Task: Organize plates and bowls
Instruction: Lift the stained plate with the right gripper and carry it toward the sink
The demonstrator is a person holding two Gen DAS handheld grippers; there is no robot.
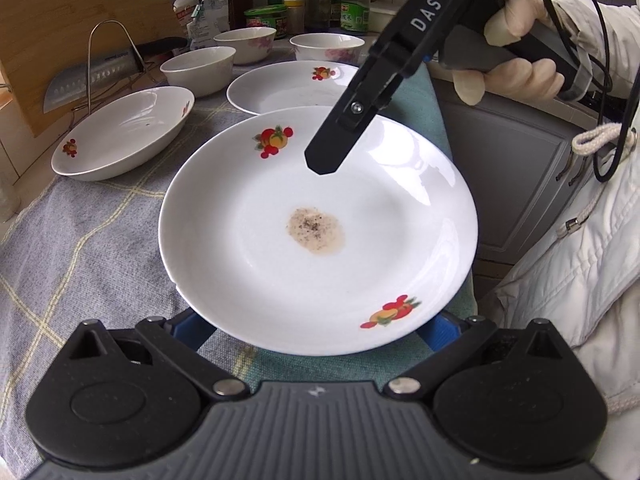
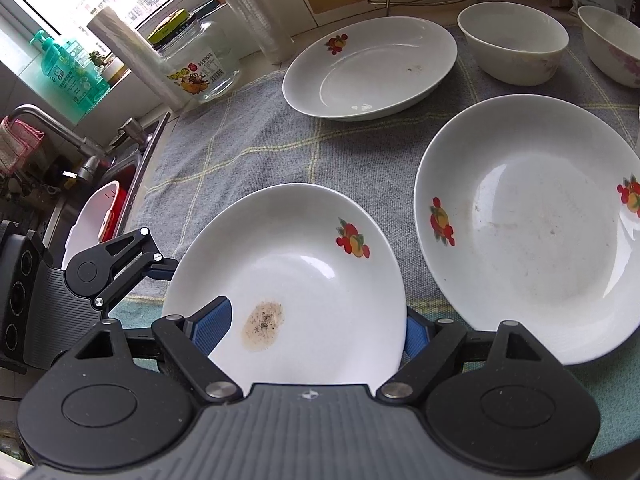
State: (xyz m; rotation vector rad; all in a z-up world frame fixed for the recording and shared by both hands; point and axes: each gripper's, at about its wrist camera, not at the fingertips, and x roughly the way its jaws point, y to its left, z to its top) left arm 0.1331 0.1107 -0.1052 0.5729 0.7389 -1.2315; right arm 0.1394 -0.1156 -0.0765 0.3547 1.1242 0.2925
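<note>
On the left of the left wrist view, a grey cloth with pale yellow checks (image 1: 100,240) is spread over the counter. A deep white oval dish with fruit prints (image 1: 124,132) is set on it at the back left. Just behind the dish, a steel knife (image 1: 92,76) is kept on a wire rack. Further right along the back, three white china bowls (image 1: 198,65) (image 1: 245,42) (image 1: 327,46) are lined up, and a shallow white plate with a fruit print (image 1: 288,88) is laid in front of them.

In the middle, nearest the cameras, a round white plate with fruit prints (image 1: 248,272) is found, marked at its centre by a brown speckled stain (image 1: 316,236). The left gripper (image 1: 314,320) is spread wide, and both of its blue pads are partly hidden under the plate's near rim. Whether anything is pressed there cannot be told.

The right gripper (image 2: 314,332) is reached in from the right by a gloved hand (image 1: 516,64). It is partly opened: one blue pad is laid over the plate's inner face and the other is hidden behind the rim, so the plate's wall is taken between them. A firm grip cannot be confirmed.
</note>
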